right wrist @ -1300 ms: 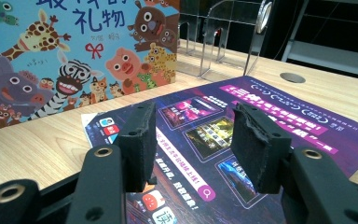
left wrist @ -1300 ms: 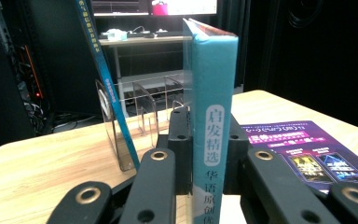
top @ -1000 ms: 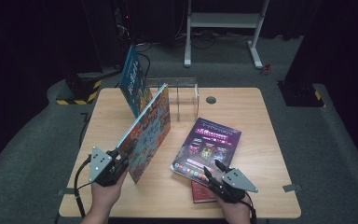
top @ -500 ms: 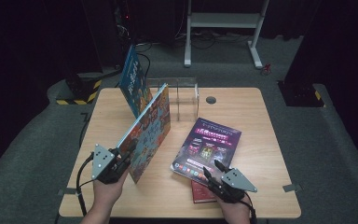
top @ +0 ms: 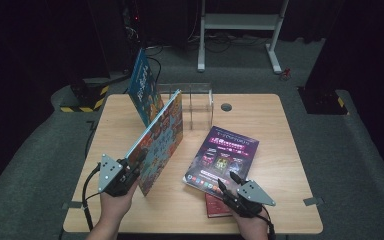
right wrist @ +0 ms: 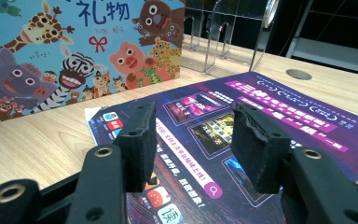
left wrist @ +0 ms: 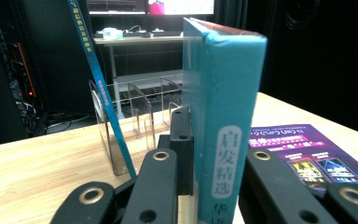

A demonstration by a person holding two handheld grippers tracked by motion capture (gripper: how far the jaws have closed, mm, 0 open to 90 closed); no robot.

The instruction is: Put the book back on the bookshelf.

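A picture book with cartoon animals stands on its lower edge on the wooden table, leaning slightly. My left gripper is shut on its near end. In the left gripper view the teal spine sits clamped between the jaws, which have just closed a little tighter on it. A purple book lies flat at centre right. My right gripper hovers over its near edge, open. In the right gripper view its pads stand apart above the purple cover, with nothing between them.
A clear acrylic rack stands at the back of the table, and a thin blue book leans in its left end. A red book pokes out from under the purple one. A round cable hole lies behind.
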